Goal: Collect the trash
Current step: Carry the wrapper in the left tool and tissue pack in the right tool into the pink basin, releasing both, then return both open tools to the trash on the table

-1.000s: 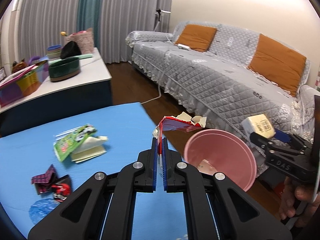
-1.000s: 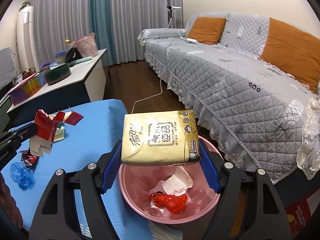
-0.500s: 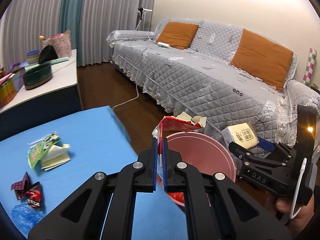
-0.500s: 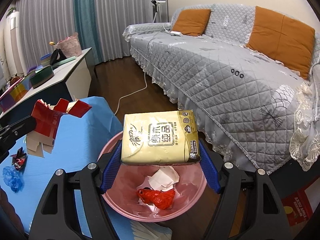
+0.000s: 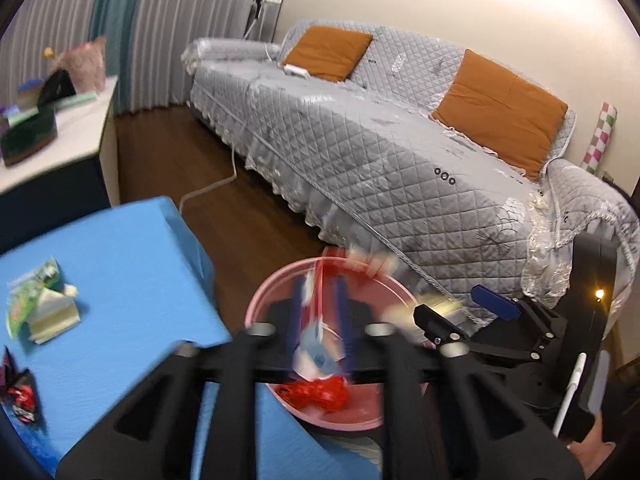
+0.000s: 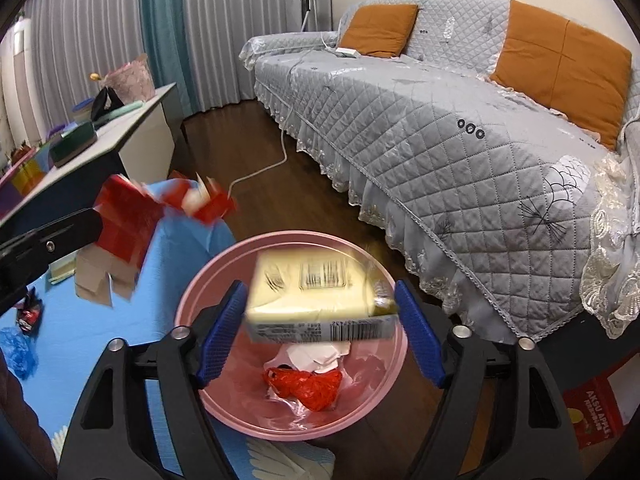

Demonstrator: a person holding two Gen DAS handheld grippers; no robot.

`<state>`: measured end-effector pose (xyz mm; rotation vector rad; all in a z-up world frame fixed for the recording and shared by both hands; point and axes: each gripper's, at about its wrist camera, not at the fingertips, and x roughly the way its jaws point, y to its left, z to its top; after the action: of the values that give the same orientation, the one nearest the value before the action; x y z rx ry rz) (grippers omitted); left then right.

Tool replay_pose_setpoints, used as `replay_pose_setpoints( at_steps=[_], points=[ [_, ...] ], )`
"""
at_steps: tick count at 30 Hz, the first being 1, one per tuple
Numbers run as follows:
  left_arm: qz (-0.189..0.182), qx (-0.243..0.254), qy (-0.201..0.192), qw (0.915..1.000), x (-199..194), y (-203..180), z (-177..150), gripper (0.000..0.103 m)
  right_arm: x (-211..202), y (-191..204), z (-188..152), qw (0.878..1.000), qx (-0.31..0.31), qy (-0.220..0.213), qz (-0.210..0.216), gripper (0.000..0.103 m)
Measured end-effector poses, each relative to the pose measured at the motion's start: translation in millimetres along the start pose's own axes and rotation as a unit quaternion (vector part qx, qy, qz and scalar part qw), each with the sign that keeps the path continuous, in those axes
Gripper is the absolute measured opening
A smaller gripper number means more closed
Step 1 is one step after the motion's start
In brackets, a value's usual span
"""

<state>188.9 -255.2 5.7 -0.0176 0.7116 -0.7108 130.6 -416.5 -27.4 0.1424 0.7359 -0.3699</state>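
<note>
Since a second ago both tongs have spread: right tongs [image 6: 320, 334] drop the tissue pack [image 6: 320, 304] over the pink bin [image 6: 224, 280], left tongs [image 5: 318, 312] freeing the red wrapper [image 6: 132, 220] at ten o'clock.

Blue table [image 5: 132, 248]: green packet [image 5: 30, 294], red wrapper [image 5: 22, 398], blue bag [image 6: 16, 346]. Pink bin [image 6: 224, 272] on floor.

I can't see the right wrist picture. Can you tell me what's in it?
A yellow tissue pack, blurred, is between the right gripper's open blue fingers, above a pink bin holding red and white trash. At left, the left gripper holds a torn red carton over the blue table.
</note>
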Motion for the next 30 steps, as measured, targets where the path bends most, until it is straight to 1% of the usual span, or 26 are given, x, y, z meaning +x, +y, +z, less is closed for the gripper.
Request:
replay_pose_setpoints(
  at_steps=[1,6,9,13,19,22,25,27,30],
  points=[
    [-0.002,-0.005,-0.002,1.0000,-1,2,-1,0.038,0,-1,0,1.000,0.003,0.001,-0.001,0.081],
    [0.007,-0.020,-0.010,0.9997,-14,13,-1,0.038,-2,-6,3,1.000,0.020,-0.004,-0.004,0.081],
    [0.013,-0.022,-0.014,0.9996,-20,17,0,0.038,-6,-2,5,1.000,0.023,-0.012,-0.001,0.081],
    [0.029,-0.014,-0.020,0.9993,-33,22,-4,0.038,-11,9,7,1.000,0.018,-0.023,0.008,0.081],
    [0.050,-0.024,-0.028,0.9981,-55,45,-7,0.038,-16,31,9,0.999,0.005,-0.035,0.025,0.078],
    [0.063,-0.026,-0.032,0.9972,-67,56,-9,0.038,-19,45,9,0.999,-0.001,-0.037,0.035,0.074],
    [0.077,-0.029,-0.037,0.9959,-81,69,-12,0.038,-21,60,9,0.998,-0.009,-0.041,0.047,0.067],
    [0.086,-0.033,-0.040,0.9949,-90,78,-13,0.038,-23,71,9,0.997,-0.015,-0.043,0.057,0.060],
    [0.099,-0.040,-0.044,0.9934,-103,93,-16,0.038,-24,88,8,0.996,-0.027,-0.043,0.073,0.053]
  ],
)
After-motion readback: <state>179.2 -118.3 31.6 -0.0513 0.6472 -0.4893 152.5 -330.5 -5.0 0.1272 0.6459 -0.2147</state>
